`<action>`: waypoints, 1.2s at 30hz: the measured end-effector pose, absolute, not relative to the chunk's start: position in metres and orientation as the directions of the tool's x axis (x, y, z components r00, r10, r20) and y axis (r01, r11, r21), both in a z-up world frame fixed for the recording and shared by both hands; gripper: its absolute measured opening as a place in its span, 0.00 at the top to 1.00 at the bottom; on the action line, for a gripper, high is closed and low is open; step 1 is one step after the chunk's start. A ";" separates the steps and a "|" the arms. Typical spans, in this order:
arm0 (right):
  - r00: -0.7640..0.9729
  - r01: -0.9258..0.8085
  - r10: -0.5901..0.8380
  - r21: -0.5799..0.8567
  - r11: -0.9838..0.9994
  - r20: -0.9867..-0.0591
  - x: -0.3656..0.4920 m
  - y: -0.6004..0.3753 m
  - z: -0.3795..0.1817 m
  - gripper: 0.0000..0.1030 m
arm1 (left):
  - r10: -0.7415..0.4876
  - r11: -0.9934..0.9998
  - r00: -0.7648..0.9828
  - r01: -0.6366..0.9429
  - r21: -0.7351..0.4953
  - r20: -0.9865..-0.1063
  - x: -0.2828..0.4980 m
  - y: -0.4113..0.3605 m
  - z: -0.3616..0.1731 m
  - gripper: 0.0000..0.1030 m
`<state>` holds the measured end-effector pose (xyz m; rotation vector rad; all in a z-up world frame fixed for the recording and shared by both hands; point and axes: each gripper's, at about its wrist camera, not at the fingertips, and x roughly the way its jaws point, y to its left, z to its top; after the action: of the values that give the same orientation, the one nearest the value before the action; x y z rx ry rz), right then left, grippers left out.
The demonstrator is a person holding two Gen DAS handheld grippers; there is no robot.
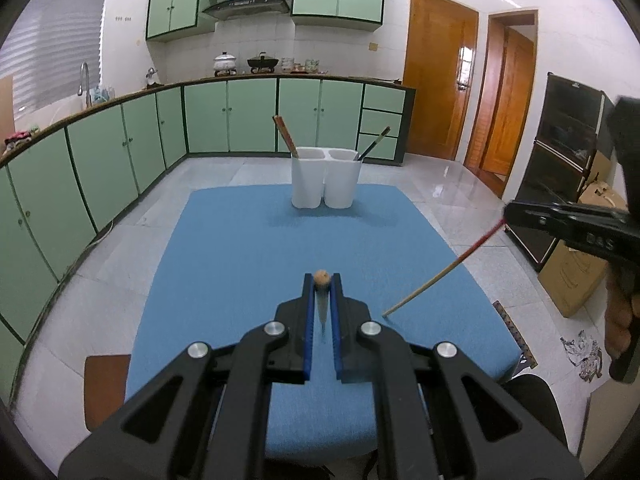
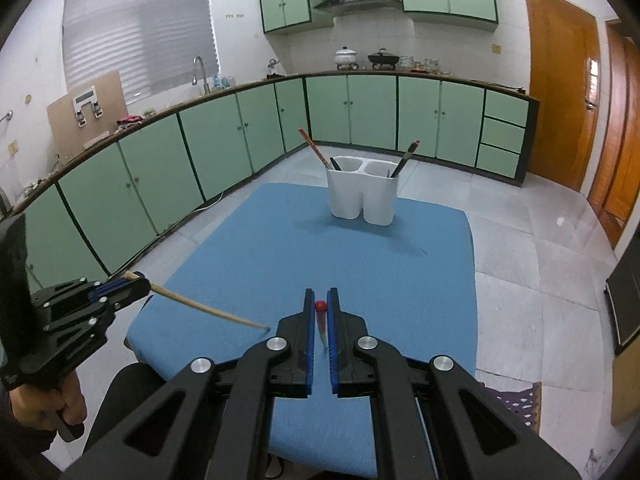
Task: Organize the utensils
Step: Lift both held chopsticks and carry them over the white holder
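A white two-compartment utensil holder (image 1: 325,179) (image 2: 362,191) stands at the far end of the blue mat (image 1: 248,248) (image 2: 360,264). A red-brown chopstick (image 1: 285,136) leans in its left cup, a dark one (image 1: 374,143) in its right cup. My left gripper (image 1: 322,282) is shut on a plain wooden chopstick (image 2: 208,310), seen end-on in its own view, tip resting near the mat. My right gripper (image 2: 320,304) is shut on a red-ended chopstick (image 1: 440,276), its pale tip touching the mat.
Green kitchen cabinets (image 1: 120,148) curve along the left and back. Wooden doors (image 1: 440,76) and a dark cabinet (image 1: 560,152) stand at the right, with a cardboard box (image 1: 576,280) on the tiled floor. A brown stool (image 1: 106,384) sits by the mat's near left corner.
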<state>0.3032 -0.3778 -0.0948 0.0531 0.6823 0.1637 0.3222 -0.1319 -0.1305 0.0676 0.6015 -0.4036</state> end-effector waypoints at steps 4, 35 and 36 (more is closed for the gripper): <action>0.746 -0.149 0.171 0.090 0.985 -0.644 0.322 -0.374 -0.089 0.95 | -0.355 0.915 0.752 0.402 -0.041 -0.556 0.324 -0.135 -0.124 0.94; 0.713 -0.167 0.150 0.042 0.985 -0.685 0.415 -0.390 -0.004 0.95 | -0.426 0.872 0.706 0.487 -0.049 -0.565 0.449 -0.170 -0.034 0.94; 0.715 -0.165 0.150 0.043 0.985 -0.683 0.419 -0.391 -0.001 0.95 | -0.427 0.873 0.710 0.484 -0.053 -0.560 0.456 -0.172 -0.028 0.94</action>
<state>0.4185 -0.3913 -0.0009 -0.0213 0.7547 0.1746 0.4559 -0.1716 -0.0284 0.1007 0.5960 -0.5065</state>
